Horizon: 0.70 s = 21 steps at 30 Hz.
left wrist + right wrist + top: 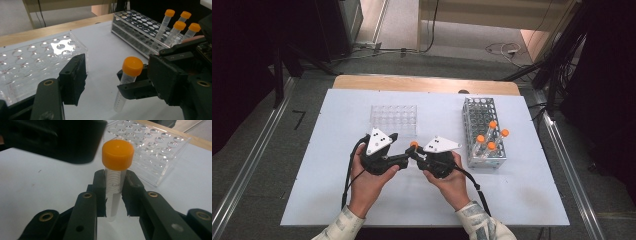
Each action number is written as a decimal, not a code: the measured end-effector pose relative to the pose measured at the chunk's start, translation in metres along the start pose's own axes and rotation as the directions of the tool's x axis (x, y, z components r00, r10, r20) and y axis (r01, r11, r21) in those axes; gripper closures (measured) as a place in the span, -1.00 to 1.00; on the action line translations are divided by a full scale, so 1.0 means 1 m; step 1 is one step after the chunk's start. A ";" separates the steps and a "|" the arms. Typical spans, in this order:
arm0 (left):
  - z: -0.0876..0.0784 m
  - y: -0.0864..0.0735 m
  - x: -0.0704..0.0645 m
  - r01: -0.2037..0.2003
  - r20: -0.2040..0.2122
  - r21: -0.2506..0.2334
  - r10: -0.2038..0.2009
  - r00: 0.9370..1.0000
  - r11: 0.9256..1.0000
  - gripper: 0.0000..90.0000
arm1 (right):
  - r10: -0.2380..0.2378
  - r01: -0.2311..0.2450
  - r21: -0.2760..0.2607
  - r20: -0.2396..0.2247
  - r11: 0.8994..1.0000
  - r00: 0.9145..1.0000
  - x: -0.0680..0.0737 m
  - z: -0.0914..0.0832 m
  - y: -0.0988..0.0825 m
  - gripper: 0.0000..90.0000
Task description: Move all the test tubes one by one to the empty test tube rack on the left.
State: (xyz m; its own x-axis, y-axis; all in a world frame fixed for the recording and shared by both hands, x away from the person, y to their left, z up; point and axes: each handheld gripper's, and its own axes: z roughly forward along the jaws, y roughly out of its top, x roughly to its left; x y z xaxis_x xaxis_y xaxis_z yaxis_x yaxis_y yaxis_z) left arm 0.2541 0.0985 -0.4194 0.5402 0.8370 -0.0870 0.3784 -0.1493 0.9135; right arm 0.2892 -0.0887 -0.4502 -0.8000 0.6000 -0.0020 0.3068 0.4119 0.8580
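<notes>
right gripper [113, 195] grasping an upright orange-capped tube [115, 180] just below its cap, pads pressed on both sides. left gripper [102, 72] released, jaws apart, the tube standing between its fingers untouched, above the white table [337, 200].

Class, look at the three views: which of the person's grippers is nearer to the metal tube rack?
Right. The right gripper, shut on an orange-capped tube, sits just beside the metal tube rack; the left gripper reaches in from farther away, beyond the tube.
</notes>
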 end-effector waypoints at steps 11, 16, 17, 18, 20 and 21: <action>0.008 -0.003 0.000 -0.008 0.017 0.016 0.008 1.000 1.000 0.02 | -0.007 0.007 -0.010 -0.012 1.000 1.000 0.005 0.007 0.003 0.60; 0.010 -0.004 -0.001 -0.017 0.018 0.012 0.017 1.000 1.000 0.19 | -0.008 0.007 -0.013 -0.014 1.000 1.000 0.006 0.007 0.003 0.60; 0.010 -0.004 -0.001 -0.016 0.019 0.011 0.016 1.000 1.000 0.19 | -0.008 0.007 -0.013 -0.014 1.000 1.000 0.006 0.007 0.003 0.60; 0.010 -0.005 -0.001 -0.016 0.020 0.013 0.016 1.000 1.000 0.25 | -0.005 0.005 -0.015 -0.013 1.000 1.000 0.006 0.007 0.003 0.60; 0.011 -0.005 -0.001 -0.014 0.022 0.013 0.014 1.000 1.000 0.33 | -0.006 0.005 -0.014 -0.011 1.000 1.000 0.006 0.007 0.003 0.60; 0.011 -0.005 -0.001 -0.016 0.025 0.016 0.015 1.000 1.000 0.33 | -0.006 0.005 -0.014 -0.011 1.000 1.000 0.006 0.007 0.003 0.60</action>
State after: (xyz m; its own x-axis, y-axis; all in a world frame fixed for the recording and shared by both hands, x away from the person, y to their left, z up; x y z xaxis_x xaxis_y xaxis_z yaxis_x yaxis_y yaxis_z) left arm 0.2596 0.0929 -0.4284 0.5643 0.8214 -0.0827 0.3815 -0.1706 0.9085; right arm 0.2893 -0.0789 -0.4512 -0.8074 0.5900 -0.0010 0.2950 0.4052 0.8653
